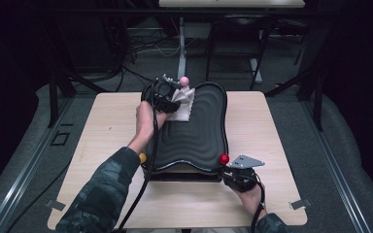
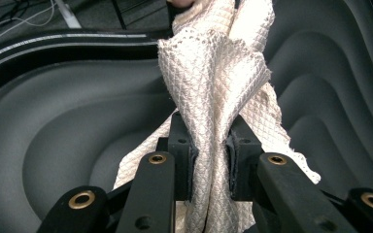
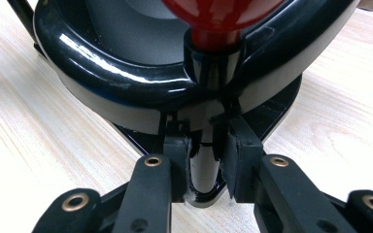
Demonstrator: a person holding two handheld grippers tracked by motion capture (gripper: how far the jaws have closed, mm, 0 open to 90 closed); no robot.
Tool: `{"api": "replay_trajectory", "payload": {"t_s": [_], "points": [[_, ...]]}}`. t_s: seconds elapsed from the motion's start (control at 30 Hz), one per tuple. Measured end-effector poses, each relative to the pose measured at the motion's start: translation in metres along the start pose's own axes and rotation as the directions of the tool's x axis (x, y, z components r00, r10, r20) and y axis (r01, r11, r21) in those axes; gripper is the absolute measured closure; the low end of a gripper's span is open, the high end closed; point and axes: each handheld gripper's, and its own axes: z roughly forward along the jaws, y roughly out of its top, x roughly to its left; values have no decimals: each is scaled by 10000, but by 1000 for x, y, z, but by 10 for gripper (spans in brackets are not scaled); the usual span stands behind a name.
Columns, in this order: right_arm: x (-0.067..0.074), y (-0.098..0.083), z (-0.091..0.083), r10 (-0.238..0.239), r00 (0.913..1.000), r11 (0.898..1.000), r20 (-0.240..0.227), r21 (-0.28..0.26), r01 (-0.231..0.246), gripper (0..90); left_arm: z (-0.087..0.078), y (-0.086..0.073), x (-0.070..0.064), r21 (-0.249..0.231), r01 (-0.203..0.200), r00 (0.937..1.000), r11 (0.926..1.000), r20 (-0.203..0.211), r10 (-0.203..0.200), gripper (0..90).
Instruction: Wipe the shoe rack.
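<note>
Cloth pinched over a black ridged tray, the tray's corner post clamped.

The left gripper (image 1: 171, 95) has its fingers (image 2: 182, 145) closed on a cream waffle-weave cloth (image 2: 213, 82), which bunches up between the pads and hangs over the far left part of the black tray (image 1: 201, 136) with stepped, wavy ridges. The tray sits in the middle of the wooden counter (image 1: 102, 126). A pink knob (image 1: 184, 80) stands at the tray's far edge, just beside the cloth. The right gripper (image 1: 233, 171) is at the tray's near right corner, its fingers (image 3: 177, 150) shut on the black post (image 3: 205, 160) under the red knob (image 1: 224, 158), close above the counter.
</note>
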Motion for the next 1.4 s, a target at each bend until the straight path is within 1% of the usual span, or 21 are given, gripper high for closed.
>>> {"api": "replay_trajectory", "payload": {"t_s": [0.1, 0.2, 0.27, 0.3, 0.4, 0.5, 0.63, 0.67, 0.73, 0.83, 0.9, 1.03, 1.1, 1.23, 1.33, 1.4], "points": [[1, 0, 0, 57, 10000, 10000, 8, 7, -57, 744, 1, 2, 1, -114, 45, 9999, 9999, -120, -47, 764], [1, 1, 1, -96, 9999, 9999, 63, 31, 95, 746, 3, 2, 1, -185, 83, 9998, 9998, -183, -86, 763], [1, 1, 2, -107, 9999, 9999, 80, 18, 107, 746, 3, 3, 1, -202, 112, 9998, 9997, -168, -116, 763], [0, 1, 1, -99, 9999, 9999, 26, 113, 98, 746, 3, 3, 1, -204, 107, 9998, 9997, -168, -110, 763], [0, 1, 1, -77, 10000, 9999, -5, 78, 77, 746, 3, 2, 1, -183, 119, 9998, 9998, -149, -121, 764], [0, 0, 1, -97, 10000, 9999, -16, 49, 97, 746, 3, 3, 0, -125, 45, 9999, 9999, -118, -46, 766], [-1, 1, 1, -52, 10000, 10000, -56, 59, 52, 745, 3, 1, 0, -128, 54, 10000, 9999, 40, -53, 769], [-1, 1, 2, -36, 10000, 10000, -60, 45, 36, 745, 3, 0, 0, -119, 65, 9999, 9999, 113, -63, 770], [-1, 1, 2, -56, 10000, 10000, -43, 66, 56, 746, 3, -1, -2, -40, -45, 9997, 10000, 231, 46, 770], [-1, 1, 2, -101, 9999, 9999, -21, 67, 101, 746, 3, -5, -4, -76, 3, 9993, 10000, 371, 0, 771], [0, 1, 2, -45, 10000, 10000, -41, 16, 45, 746, 3, -7, -6, -104, -65, 9991, 9999, 410, 69, 772], [-1, 1, 3, -68, 10000, 10000, -48, -9, 68, 747, 2, -12, -12, 51, -207, 9983, 9998, 550, 204, 773], [-1, 1, 3, -73, 10000, 10000, -49, -11, 73, 746, 1, -17, -16, 72, -376, 9980, 9993, 517, 372, 773], [-2, 1, 3, -92, 9999, 10000, -75, -38, 92, 746, -1, -24, -23, 118, -489, 9966, 9987, 669, 480, 774], [-1, 0, 4, -113, 9999, 9998, -105, -144, 111, 747, -2, -31, -28, 177, -685, 9948, 9975, 766, 669, 774], [-1, 0, 4, -104, 9999, 9999, -65, -109, 103, 747, -2, -36, -29, 112, -653, 9941, 9978, 881, 640, 775]]}}
